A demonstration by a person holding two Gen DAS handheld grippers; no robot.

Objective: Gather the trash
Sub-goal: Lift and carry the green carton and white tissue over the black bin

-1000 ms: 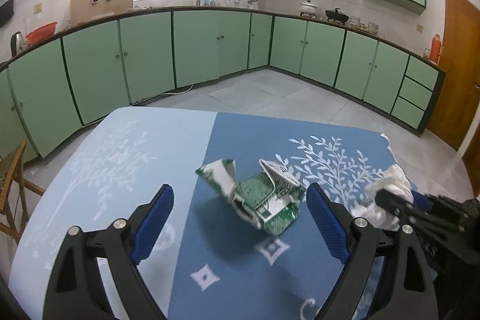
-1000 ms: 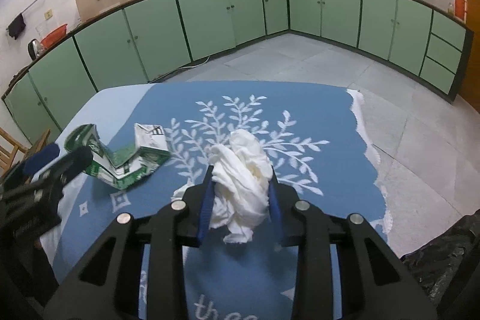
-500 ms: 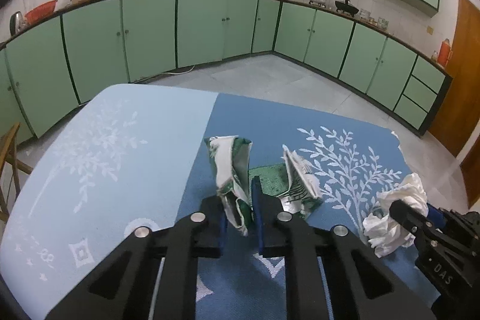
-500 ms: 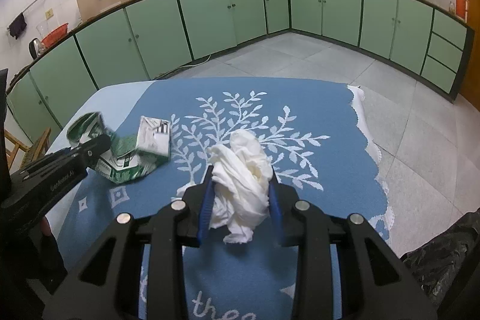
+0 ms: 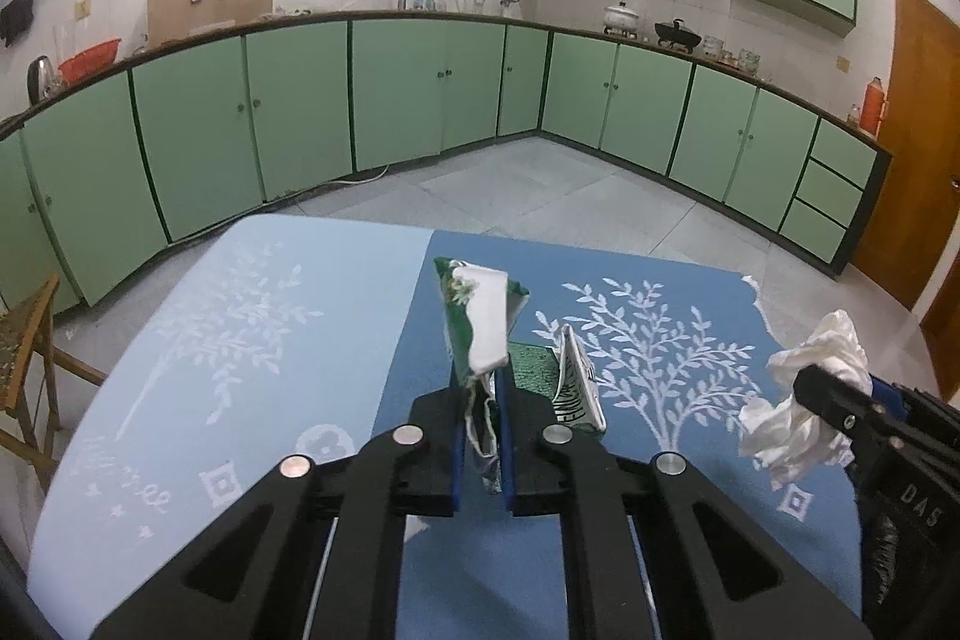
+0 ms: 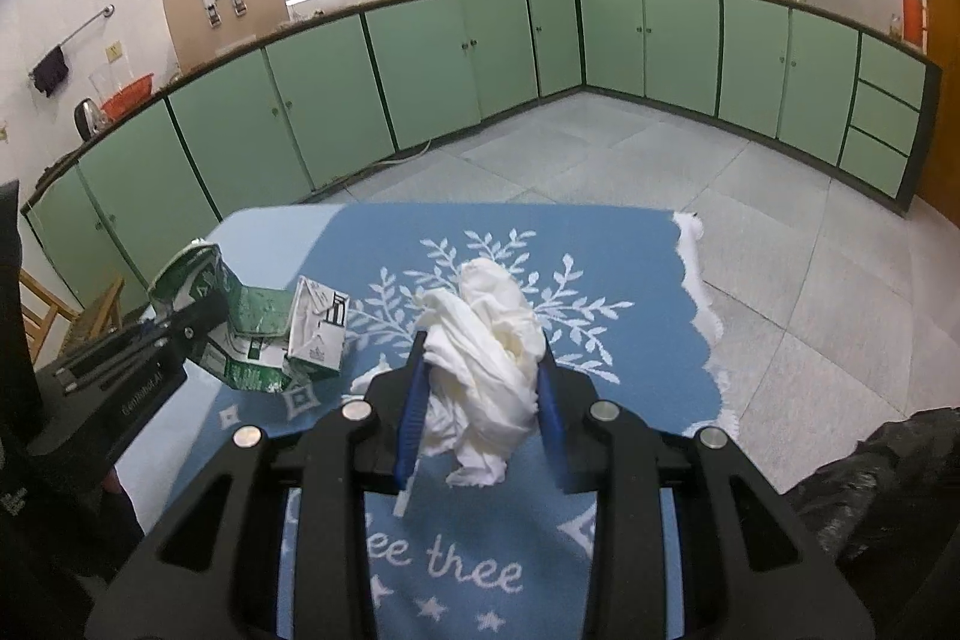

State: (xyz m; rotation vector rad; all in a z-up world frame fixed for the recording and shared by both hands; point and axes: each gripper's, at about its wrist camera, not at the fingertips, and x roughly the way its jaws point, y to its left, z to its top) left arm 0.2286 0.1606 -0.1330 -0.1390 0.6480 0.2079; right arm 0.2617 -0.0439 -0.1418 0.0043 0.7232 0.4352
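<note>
A crushed green-and-white carton (image 5: 480,328) hangs pinched by one end in my left gripper (image 5: 480,436), which is shut on it; the carton's other end (image 5: 576,388) trails to the right, above the blue cloth. From the right wrist the same carton (image 6: 258,328) shows at the left, held by the left gripper (image 6: 180,334). My right gripper (image 6: 480,400) is shut on a wad of white tissue (image 6: 486,346), lifted off the cloth. In the left wrist view the tissue (image 5: 804,400) and the right gripper (image 5: 834,400) sit at the right edge.
The table carries a blue and pale-blue cloth with white leaf prints (image 5: 252,340). A black rubbish bag (image 6: 888,484) lies at the lower right beyond the table edge. A wooden chair (image 5: 30,358) stands to the left. Green cabinets (image 5: 420,88) ring the tiled floor.
My left gripper went from wide open around the carton to shut on one end of it, then lifted it. The right gripper rose a little with the tissue.
</note>
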